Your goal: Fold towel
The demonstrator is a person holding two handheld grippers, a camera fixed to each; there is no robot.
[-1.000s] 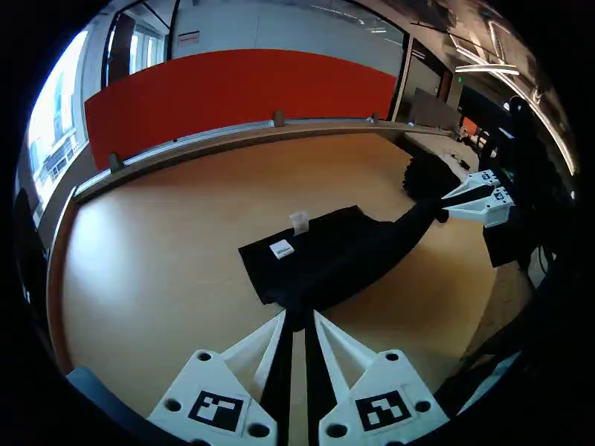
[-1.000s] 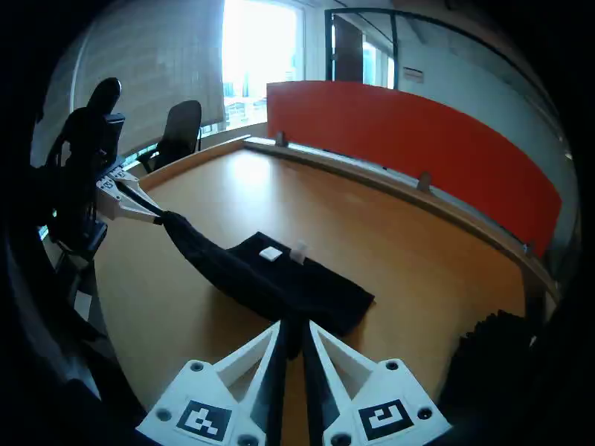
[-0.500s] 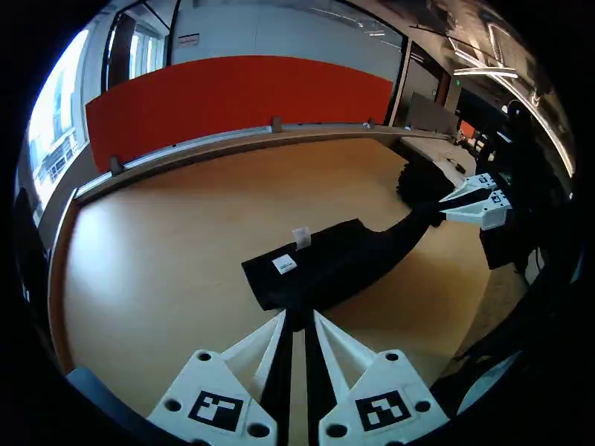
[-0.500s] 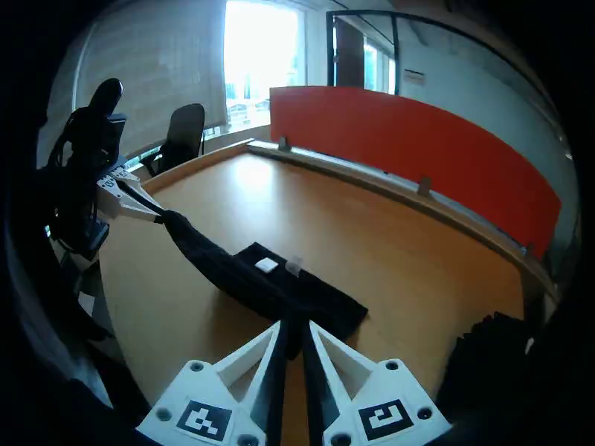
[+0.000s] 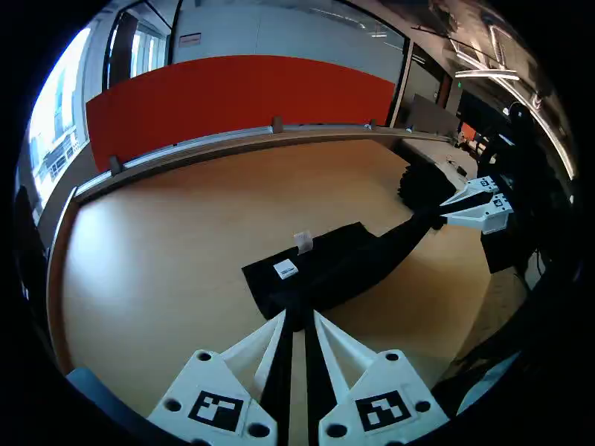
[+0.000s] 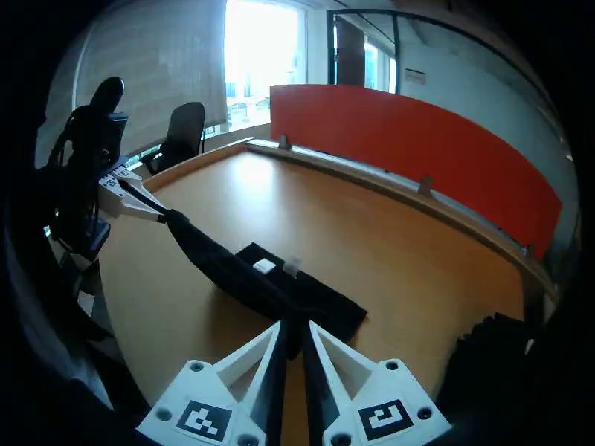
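Two corners are pinched, one per gripper. Left gripper (image 5: pixel 297 318) has jaws closed on a near corner of the black towel (image 5: pixel 338 260), with dark cloth bunched right between its tips. Right gripper (image 6: pixel 294 325) is the same, jaws closed on the other near corner. In each view the cloth runs from the near tips in a taut, raised band to the other gripper farther off, so the near edge is up off the wooden table (image 5: pixel 171 245) and stretched between the two. Past the band, the rest of the towel lies flat on the table around mid-desk, with a white tag (image 5: pixel 285 269) on top and a second small pale tab just behind it. Judged step: mid-fold, near edge lifted and held tight, not yet carried over. The next move calls for both grippers to travel forward together at matching height, keeping the tension so the edge stays straight. They then lower the held corners onto the far edge, line them up and only then open; uneven travel would skew the fold. Farther out, a dark pile (image 5: pixel 424 182) of what may be more cloth sits near the table's right end. A red partition (image 5: pixel 238 89) runs along the far edge, and an office chair (image 6: pixel 182 134) stands by the bright window (image 6: pixel 260 52).
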